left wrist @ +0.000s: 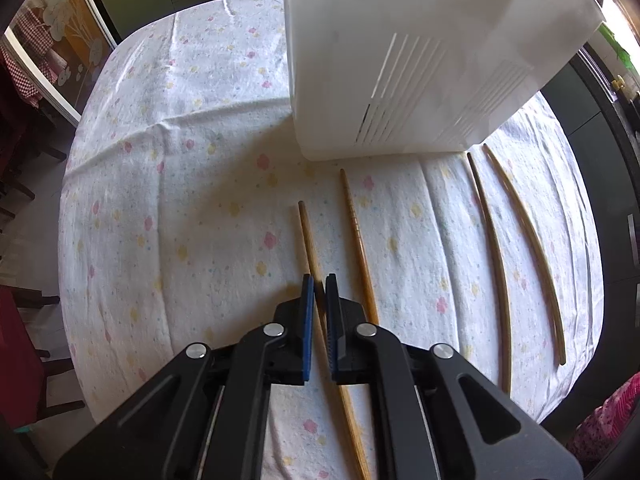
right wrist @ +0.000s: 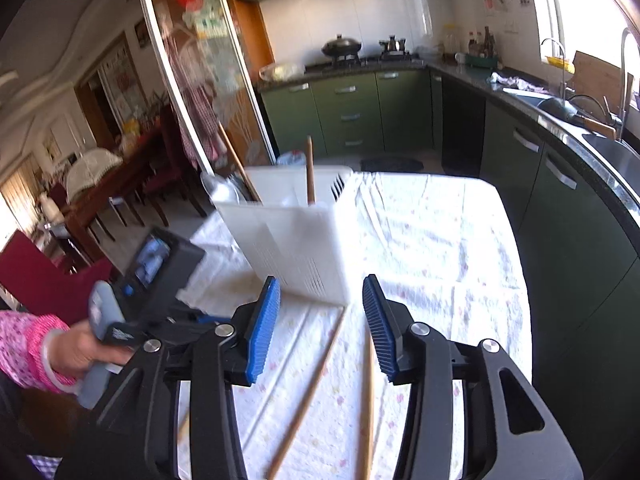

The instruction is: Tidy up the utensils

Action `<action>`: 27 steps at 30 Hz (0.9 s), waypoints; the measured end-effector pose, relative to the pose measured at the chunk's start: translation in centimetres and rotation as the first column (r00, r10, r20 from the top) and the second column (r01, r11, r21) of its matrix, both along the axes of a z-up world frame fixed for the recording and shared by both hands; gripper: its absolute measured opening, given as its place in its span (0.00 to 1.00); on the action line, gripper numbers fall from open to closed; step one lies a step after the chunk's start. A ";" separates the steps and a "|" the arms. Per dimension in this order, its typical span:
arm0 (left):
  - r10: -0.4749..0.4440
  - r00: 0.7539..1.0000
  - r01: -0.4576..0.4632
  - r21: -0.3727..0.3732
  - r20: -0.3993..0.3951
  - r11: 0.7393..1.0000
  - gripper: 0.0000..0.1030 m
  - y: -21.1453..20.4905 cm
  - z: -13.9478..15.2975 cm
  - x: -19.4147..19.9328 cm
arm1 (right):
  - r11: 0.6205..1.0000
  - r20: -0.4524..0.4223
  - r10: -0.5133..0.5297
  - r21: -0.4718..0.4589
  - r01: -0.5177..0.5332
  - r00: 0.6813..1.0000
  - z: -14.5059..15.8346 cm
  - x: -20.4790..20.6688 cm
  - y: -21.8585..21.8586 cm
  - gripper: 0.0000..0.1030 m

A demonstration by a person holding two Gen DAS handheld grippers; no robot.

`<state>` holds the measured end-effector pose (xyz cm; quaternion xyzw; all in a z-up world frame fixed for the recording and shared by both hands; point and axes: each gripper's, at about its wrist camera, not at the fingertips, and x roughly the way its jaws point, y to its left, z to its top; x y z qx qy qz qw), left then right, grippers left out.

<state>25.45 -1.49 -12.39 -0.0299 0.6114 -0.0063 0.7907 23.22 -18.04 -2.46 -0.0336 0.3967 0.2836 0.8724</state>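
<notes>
Four wooden chopsticks lay on the flowered tablecloth (left wrist: 168,184) in front of the white slotted utensil holder (left wrist: 420,60), all with their long axes running roughly from the near table edge toward the holder's base. The leftmost chopstick (left wrist: 309,240) passed lengthwise between the pads of the left gripper (left wrist: 319,286), whose jaws stood closed to a narrow slit on it, apparently pinching it near mid-length, though the contact itself was hidden behind the pads. Its neighbour (left wrist: 358,240) lay just beside the gripper's right-hand finger, free. The remaining pair, chopstick three (left wrist: 494,248) and chopstick four (left wrist: 532,240), lay well apart to the right, nearer the right hand. In the right wrist view, the right gripper (right wrist: 322,312) hung above that pair (right wrist: 316,384) with its jaws partly open and nothing between the pads; both sticks ran along its pointing line toward the holder (right wrist: 296,240), which already held upright utensils, a stick (right wrist: 310,168) among them. The left hand (right wrist: 84,352) and its tool appeared at the lower left. The next lift therefore likely turned on the held stick's tip facing the holder, ahead and up.
</notes>
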 end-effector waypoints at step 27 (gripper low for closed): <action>-0.073 0.963 0.095 -0.073 0.261 0.993 0.05 1.1 9.5 -7.4 | 0.971 -0.195 -0.037 -0.239 -0.011 0.980 -10.8 4.2 2.0 0.07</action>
